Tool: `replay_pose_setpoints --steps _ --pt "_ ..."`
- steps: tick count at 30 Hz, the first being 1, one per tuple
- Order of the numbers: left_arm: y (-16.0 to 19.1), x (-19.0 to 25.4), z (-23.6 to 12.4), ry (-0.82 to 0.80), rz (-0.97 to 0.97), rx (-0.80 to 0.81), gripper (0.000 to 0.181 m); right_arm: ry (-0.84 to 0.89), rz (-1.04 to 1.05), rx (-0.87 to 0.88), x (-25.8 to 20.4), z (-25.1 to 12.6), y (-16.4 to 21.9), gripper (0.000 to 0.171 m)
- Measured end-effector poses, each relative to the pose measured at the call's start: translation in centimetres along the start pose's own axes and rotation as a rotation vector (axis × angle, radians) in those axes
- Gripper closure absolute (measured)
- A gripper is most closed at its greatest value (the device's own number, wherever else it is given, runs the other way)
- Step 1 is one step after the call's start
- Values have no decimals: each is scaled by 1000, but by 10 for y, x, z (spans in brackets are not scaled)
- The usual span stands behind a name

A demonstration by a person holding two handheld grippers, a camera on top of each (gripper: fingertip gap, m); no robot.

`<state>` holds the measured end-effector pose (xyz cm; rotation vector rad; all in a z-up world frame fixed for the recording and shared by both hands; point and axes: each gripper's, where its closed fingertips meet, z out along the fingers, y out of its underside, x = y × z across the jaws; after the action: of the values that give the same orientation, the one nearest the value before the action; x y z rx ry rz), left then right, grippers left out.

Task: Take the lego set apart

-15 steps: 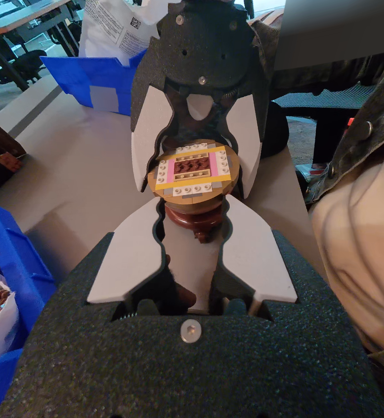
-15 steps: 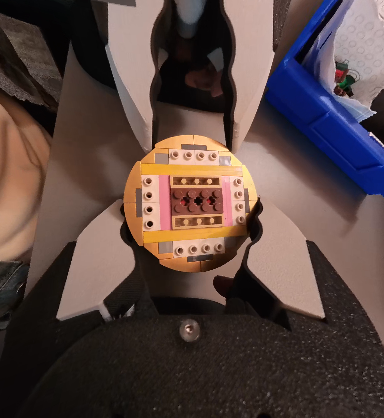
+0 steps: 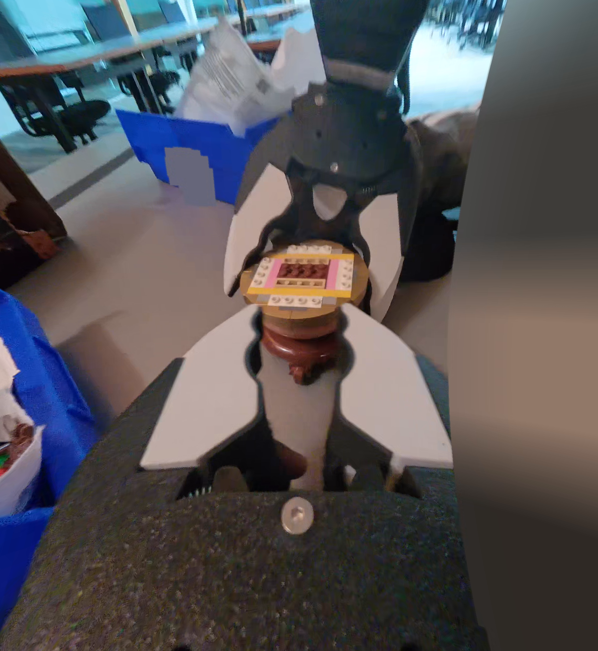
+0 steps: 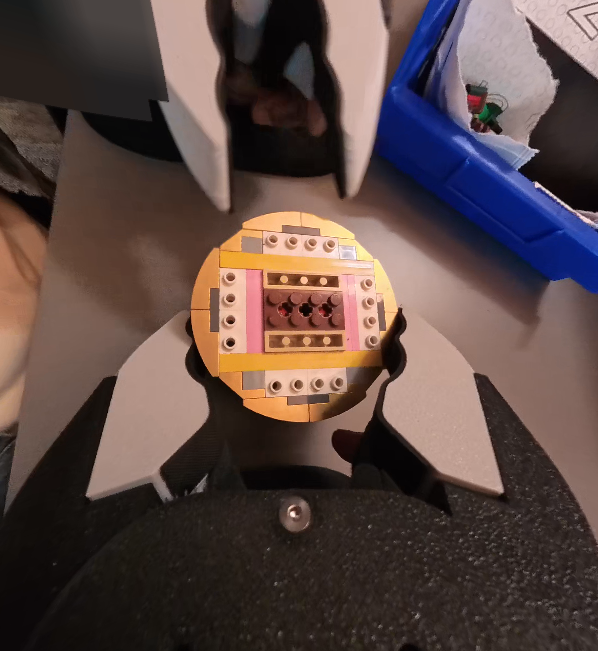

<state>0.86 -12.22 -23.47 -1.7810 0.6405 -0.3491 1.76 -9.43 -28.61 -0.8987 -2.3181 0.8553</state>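
Note:
The lego set is a round gold disc with white, pink, yellow and brown plates on top, on a gold stem and a dark brown base. My right gripper is shut on the disc's two sides; in the left wrist view it faces me. My left gripper is open, its jaws about a stem's width apart. In the right wrist view its fingertips stop just short of the disc's far edge. I cannot tell whether the base touches the table.
A blue bin with a white paper bag stands at the back of the table. A second blue bin with torn paper and small lego pieces is at the left; it also shows in the right wrist view. A person's clothing is close by. My hands' fingertips stand some 6 cm from each other.
My left gripper has drawn back a little from the set and tilted up; the disc looks smaller in its view. The right gripper has kept its hold and barely moved.

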Motion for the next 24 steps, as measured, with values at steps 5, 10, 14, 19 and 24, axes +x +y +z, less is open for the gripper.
replay_pose_setpoints --steps 5,10,14,19,24 --pt "13 13 11 126 16 -109 114 -71 -79 -23 -9 1 -2 67" --pt "15 12 14 93 57 -106 131 -116 -134 -42 -15 -1 -2 67" --pt "15 11 15 79 68 -100 139 -137 -157 -80 -15 -3 1 67" --pt "14 9 15 70 61 -87 171 -232 -88 -138 -16 -9 -5 53" --pt "24 11 22 69 94 -171 120 -310 -160 -187 -23 -10 -2 67"
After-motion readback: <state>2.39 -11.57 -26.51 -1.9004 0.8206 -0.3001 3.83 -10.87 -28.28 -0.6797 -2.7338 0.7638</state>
